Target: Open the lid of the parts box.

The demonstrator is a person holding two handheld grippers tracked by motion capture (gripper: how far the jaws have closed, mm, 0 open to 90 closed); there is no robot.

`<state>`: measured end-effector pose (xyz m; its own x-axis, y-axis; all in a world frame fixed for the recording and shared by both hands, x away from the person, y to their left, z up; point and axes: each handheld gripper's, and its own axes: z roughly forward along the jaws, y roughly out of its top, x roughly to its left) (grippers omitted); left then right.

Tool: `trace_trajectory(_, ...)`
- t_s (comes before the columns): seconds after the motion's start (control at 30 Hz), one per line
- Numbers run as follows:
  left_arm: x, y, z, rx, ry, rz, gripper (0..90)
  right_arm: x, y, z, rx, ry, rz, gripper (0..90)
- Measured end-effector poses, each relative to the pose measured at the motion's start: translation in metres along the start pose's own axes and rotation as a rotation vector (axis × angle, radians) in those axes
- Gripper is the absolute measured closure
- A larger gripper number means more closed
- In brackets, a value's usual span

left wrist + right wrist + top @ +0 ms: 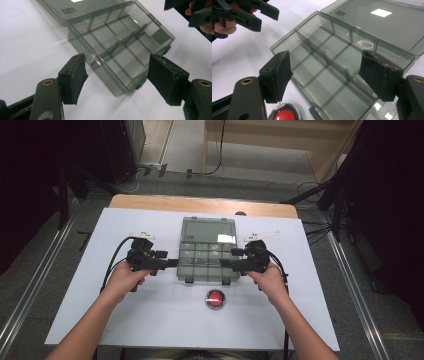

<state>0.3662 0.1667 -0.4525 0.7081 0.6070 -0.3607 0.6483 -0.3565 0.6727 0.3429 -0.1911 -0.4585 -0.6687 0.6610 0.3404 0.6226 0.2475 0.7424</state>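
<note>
Counter [150,320] carries an open smoky compartment box [207,260], tray part sitting between the 2 hand-held grippers, its lid [208,230] folded flat beyond them. Red-topped round item [215,299] lies just behind the box's near edge, toward the person.

Likely step: grab the tray from both sides. To do it well: bring both in level and together, catch the side walls low, not the thin dividers, squeeze evenly so the light box doesn't skate or twist.

Left hand-held gripper [172,263]: jaws spread, tips just beside the box's left wall, holding nothing; in the left gripper view [116,77] the near corner of the tray [120,62] sits between the pads. Right hand-held gripper [225,263]: also spread and empty, tips at the right wall; the right gripper view [325,73] shows the compartments between its pads.

Both forearms come in low, angled inward, wrists roughly level, grippers pointing at each other across the box.
</note>
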Motion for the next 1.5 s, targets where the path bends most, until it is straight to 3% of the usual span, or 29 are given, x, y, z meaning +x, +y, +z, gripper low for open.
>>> trace_trajectory(0.17,-0.007,-0.004,0.0,0.015,-0.022,0.021,31.1,0.004,-0.005,-0.003,0.017,0.021,0.006,26.5)
trace_trajectory(0.5,-0.015,-0.014,-0.003,0.025,-0.017,0.058,31.1,0.014,-0.018,-0.009,0.026,0.022,-0.007,26.5)
trace_trajectory(0.67,-0.018,-0.018,-0.005,0.025,-0.025,0.08,31.0,0.016,-0.025,-0.013,0.012,0.068,0.005,26.3)
trace_trajectory(1.23,-0.027,-0.033,-0.016,0.04,-0.058,0.116,31.1,0.03,-0.049,-0.026,0.036,0.036,-0.012,26.3)
trace_trajectory(1.5,-0.028,-0.043,-0.022,0.04,-0.055,0.118,31.1,0.037,-0.057,-0.03,0.051,0.051,-0.017,26.3)
